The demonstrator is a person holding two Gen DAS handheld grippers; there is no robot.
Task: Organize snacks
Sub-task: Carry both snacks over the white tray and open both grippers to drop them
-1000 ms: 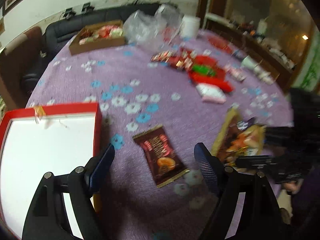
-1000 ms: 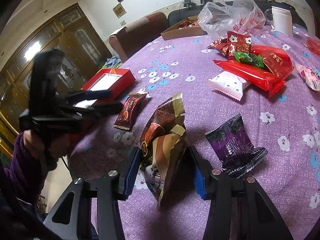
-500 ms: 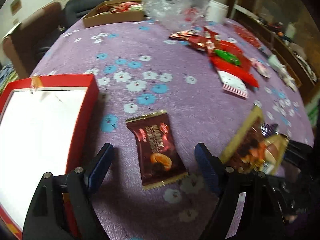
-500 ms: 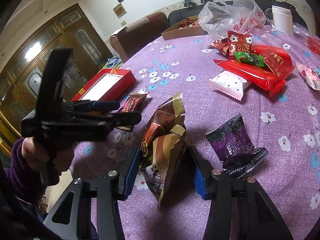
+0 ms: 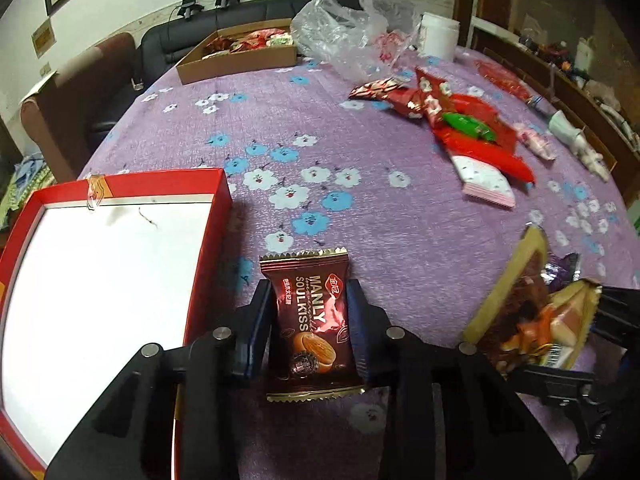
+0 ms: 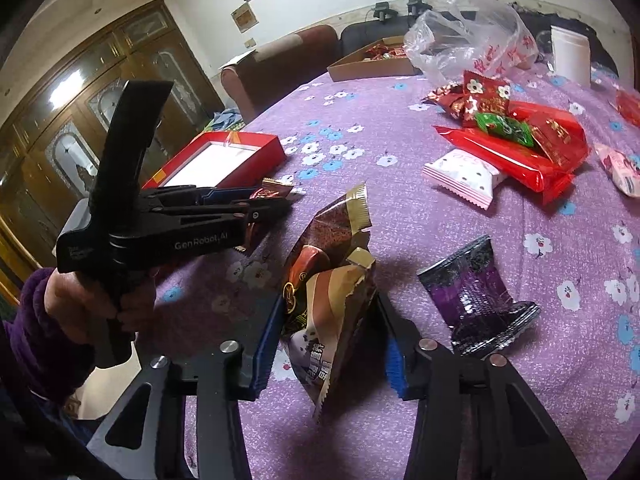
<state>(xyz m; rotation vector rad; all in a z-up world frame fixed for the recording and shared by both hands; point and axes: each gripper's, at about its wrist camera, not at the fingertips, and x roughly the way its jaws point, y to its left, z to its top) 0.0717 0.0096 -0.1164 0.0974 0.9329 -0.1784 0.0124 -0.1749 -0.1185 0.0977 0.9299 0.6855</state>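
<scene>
My left gripper (image 5: 310, 320) is shut on a dark red Manly Soulkiss snack packet (image 5: 312, 320), just right of the open red box with a white inside (image 5: 100, 280). The left gripper also shows in the right wrist view (image 6: 272, 204), near the red box (image 6: 224, 156). My right gripper (image 6: 330, 344) is shut on a brown and gold snack bag (image 6: 332, 280), which also shows in the left wrist view (image 5: 528, 316). A purple packet (image 6: 476, 296) lies on the cloth just right of it.
The round table has a purple flowered cloth (image 5: 360, 200). A pile of red snack packs (image 5: 460, 128) and a white-pink packet (image 5: 484, 180) lie at the right. A cardboard tray of snacks (image 5: 240, 56), a plastic bag (image 5: 352, 36) and a white jar (image 5: 440, 36) stand at the back.
My left gripper has moved forward over the dark red packet and closed on it. The right gripper has stayed still with its bag.
</scene>
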